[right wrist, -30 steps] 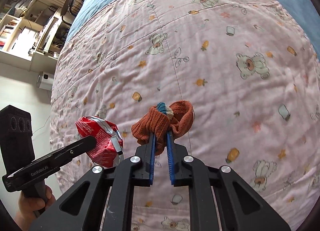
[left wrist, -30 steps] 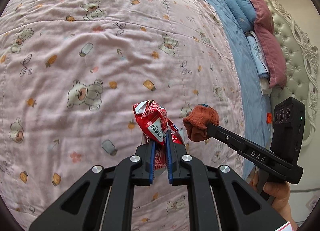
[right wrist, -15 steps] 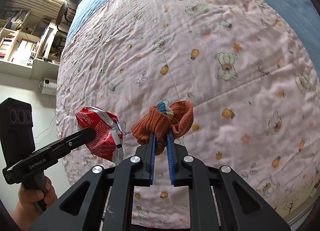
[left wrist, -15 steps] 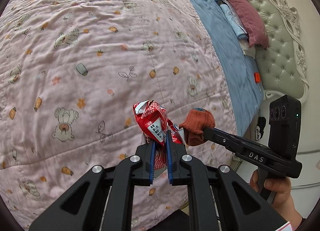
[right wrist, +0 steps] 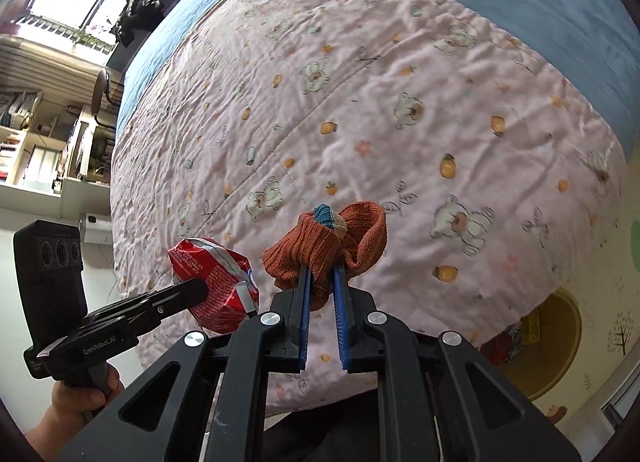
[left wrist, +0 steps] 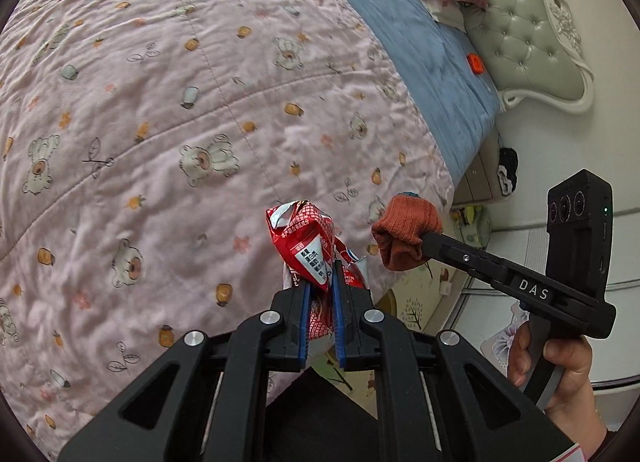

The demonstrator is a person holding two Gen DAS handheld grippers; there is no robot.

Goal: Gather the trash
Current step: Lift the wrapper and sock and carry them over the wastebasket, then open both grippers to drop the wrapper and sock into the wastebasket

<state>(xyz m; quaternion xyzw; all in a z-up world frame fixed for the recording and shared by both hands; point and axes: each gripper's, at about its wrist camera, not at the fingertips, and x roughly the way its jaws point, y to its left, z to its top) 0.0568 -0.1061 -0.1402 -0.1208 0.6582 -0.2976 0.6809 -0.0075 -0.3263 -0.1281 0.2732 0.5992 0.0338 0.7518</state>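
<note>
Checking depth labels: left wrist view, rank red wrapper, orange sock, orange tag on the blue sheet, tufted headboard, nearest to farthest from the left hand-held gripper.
1. Red wrapper: clamped in the left hand-held gripper.
2. Orange sock: just right, held by the right hand-held gripper.
3. Orange tag: upper right, on the blue sheet.
4. Tufted headboard: far upper right, beyond the sheet.
</note>
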